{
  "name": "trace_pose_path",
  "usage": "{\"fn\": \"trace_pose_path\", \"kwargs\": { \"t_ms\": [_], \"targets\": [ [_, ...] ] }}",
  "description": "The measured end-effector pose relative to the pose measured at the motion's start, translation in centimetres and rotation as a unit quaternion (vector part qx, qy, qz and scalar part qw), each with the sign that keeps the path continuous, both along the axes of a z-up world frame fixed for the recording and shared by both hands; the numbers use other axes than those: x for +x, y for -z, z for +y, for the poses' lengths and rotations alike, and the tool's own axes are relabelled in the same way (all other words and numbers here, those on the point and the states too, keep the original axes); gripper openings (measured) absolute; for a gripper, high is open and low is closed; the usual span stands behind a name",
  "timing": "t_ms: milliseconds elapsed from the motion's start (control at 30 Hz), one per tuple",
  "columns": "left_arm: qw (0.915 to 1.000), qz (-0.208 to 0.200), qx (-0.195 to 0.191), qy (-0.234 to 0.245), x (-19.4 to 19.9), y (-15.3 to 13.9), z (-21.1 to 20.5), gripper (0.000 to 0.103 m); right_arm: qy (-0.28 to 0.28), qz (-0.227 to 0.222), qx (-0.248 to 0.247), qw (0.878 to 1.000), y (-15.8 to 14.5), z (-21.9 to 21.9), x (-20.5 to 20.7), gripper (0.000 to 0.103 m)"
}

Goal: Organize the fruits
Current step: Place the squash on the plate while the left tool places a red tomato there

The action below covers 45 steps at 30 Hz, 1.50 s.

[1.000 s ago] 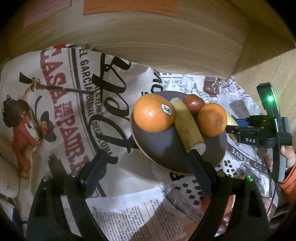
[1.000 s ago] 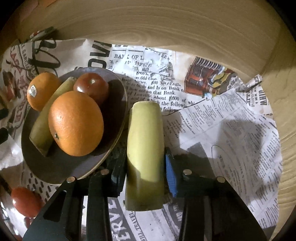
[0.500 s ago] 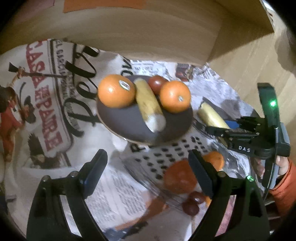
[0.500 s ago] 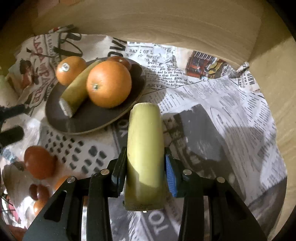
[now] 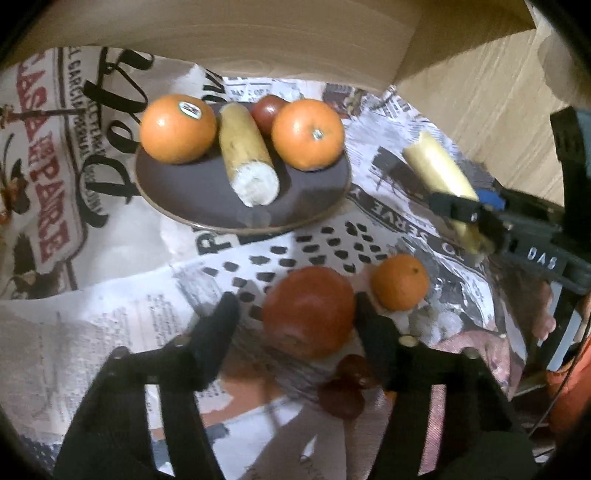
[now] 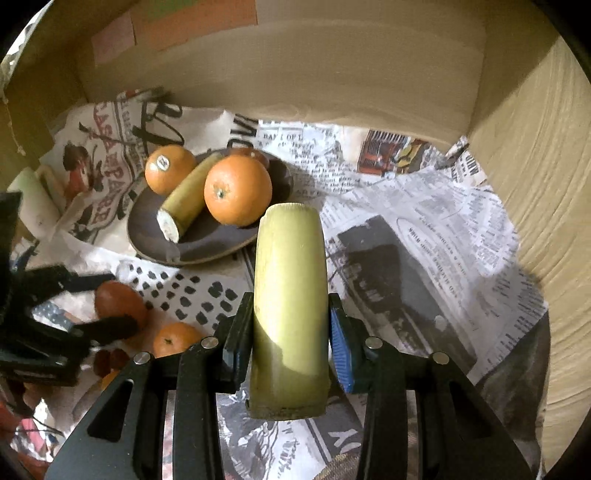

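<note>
right hand-held gripper (image 6: 290,343) clamping banana piece (image 6: 290,295)

Crumpled newspaper sheets (image 6: 424,236) cover the floor of a wooden enclosure, printed with dense columns, a dotted pattern (image 5: 314,251) and a red "CASA" poster graphic (image 5: 48,177). A pale wood back wall (image 6: 351,74) carries 2 coloured paper notes (image 6: 199,22).
</note>
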<state>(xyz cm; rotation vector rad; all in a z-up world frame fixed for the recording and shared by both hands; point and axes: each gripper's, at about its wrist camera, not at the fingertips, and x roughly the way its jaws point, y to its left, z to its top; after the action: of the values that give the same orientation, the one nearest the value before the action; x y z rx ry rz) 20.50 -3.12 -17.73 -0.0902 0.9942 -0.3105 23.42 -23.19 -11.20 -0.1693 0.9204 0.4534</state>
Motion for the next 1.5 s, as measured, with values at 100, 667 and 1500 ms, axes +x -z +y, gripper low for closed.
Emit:
{"fn": "trace_pose_path", "kwargs": {
  "t_ms": [100, 667, 1500],
  "targets": [
    [1.0000, -0.005, 0.002, 0.007, -0.1, -0.1, -0.3, 0.048, -0.005, -0.007, 0.008, 1.000, -0.6, 0.3, 0.2, 0.034],
    [0.9971, -0.054, 0.016, -0.051, 2.4, -4.1, 5.6, 0.047, -0.061, -0.015, 0.033, 0.997, -1.8, 7.2, 2.5, 0.034],
    [0.9990, -0.024, 0.010, -0.035, 9.3, -1.4, 5.2, 0.049, -0.074, 0.030, -0.007, 0.997, 0.2, 14.3, 9.0, 0.035]
  ]
}}
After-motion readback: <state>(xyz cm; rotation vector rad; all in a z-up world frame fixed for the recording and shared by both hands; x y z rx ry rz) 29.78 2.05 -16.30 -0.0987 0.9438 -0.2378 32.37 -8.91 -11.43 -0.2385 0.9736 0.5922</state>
